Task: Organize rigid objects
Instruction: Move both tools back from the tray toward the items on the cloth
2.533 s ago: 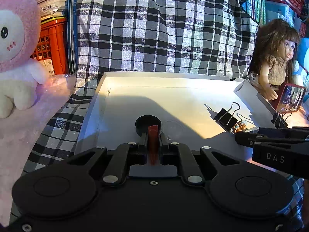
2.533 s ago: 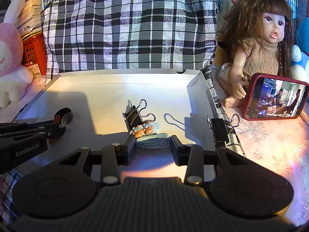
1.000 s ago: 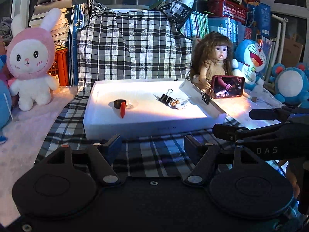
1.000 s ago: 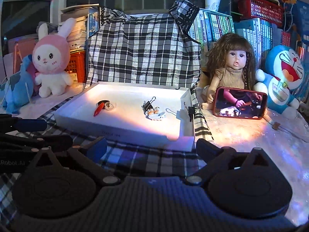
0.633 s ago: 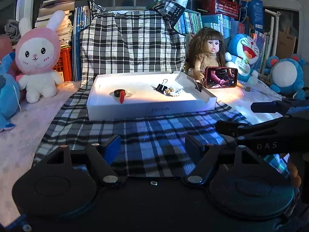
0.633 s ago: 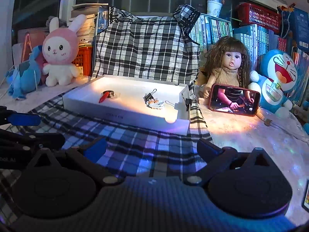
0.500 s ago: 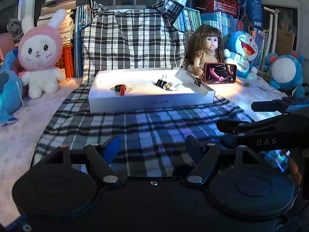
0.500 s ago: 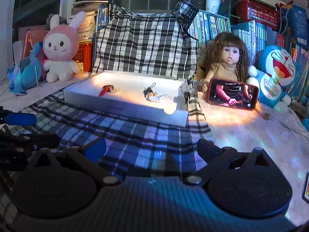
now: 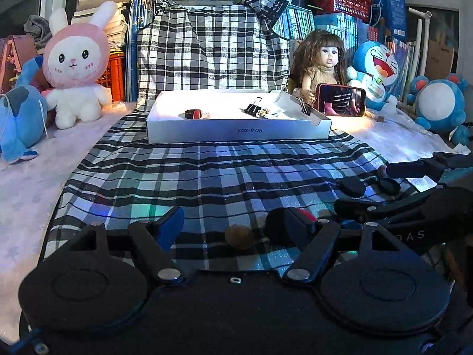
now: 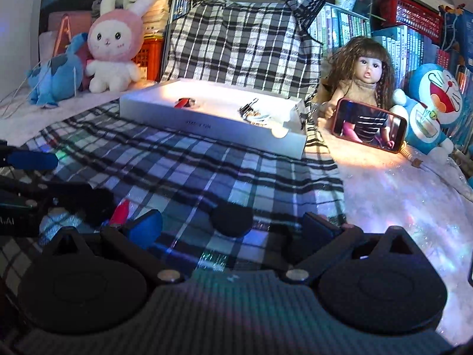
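Note:
A white tray (image 9: 236, 131) sits far ahead on the plaid cloth. It holds a red-and-black piece (image 9: 192, 114), a black binder clip (image 9: 252, 107) and small trinkets (image 9: 267, 113). The tray also shows in the right wrist view (image 10: 207, 124). My left gripper (image 9: 233, 224) is open and empty over the near cloth, with a small brown object (image 9: 240, 236) and a dark round piece (image 9: 275, 227) between its fingers. My right gripper (image 10: 230, 227) is open and empty, with a black round disc (image 10: 232, 219) lying between its fingers. A red item (image 10: 120, 212) lies by its left finger.
A doll (image 9: 322, 68) holding a red phone (image 9: 340, 100) sits right of the tray. A pink bunny plush (image 9: 77, 65) and a blue plush (image 9: 17, 118) are at the left, blue plush toys (image 9: 440, 106) at the right. Books and crates line the back.
Both grippers let go of their items in the tray, opened, and pulled back far from it. Both now sit low over small objects on the near cloth.

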### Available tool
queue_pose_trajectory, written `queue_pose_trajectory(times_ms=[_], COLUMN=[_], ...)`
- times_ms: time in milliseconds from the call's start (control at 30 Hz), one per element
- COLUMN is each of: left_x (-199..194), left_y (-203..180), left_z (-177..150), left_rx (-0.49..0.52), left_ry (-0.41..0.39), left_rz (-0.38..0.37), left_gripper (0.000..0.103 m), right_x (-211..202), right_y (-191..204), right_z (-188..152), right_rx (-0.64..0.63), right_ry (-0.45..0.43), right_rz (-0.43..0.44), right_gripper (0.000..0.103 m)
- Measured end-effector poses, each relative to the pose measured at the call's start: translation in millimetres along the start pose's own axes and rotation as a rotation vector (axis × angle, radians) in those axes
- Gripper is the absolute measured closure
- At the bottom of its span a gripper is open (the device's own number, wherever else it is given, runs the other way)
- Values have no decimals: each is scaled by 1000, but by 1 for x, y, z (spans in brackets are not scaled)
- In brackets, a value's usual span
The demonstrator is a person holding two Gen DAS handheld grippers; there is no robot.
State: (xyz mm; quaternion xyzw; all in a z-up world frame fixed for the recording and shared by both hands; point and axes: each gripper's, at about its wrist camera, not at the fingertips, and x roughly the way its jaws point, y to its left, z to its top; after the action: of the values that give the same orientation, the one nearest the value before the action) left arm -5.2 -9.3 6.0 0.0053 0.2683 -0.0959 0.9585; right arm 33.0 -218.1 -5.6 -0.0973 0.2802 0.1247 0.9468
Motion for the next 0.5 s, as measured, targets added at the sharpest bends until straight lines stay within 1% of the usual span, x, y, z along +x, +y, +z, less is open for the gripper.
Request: queue_pose_trajectory(times_ms=[300, 400, 467, 500], left_x=[-5, -6, -6, -6], left_y=[2, 5, 7, 7], left_z=[-7, -7, -6, -6], left_rx=[-21, -34, -43, -46], left_ry=[7, 11, 13, 13], left_rz=[1, -7, -15, -18], left_gripper=[34, 41, 47, 51], right_x=[1, 2, 3, 3], right_y=[4, 3, 2, 1], right_z=[-1, 0, 1, 1], right_rx=[-15, -10, 1, 9], right_ry=[-3, -1, 0, 0], right_rz=[24, 25, 23, 23], right_gripper=[1, 4, 8, 10])
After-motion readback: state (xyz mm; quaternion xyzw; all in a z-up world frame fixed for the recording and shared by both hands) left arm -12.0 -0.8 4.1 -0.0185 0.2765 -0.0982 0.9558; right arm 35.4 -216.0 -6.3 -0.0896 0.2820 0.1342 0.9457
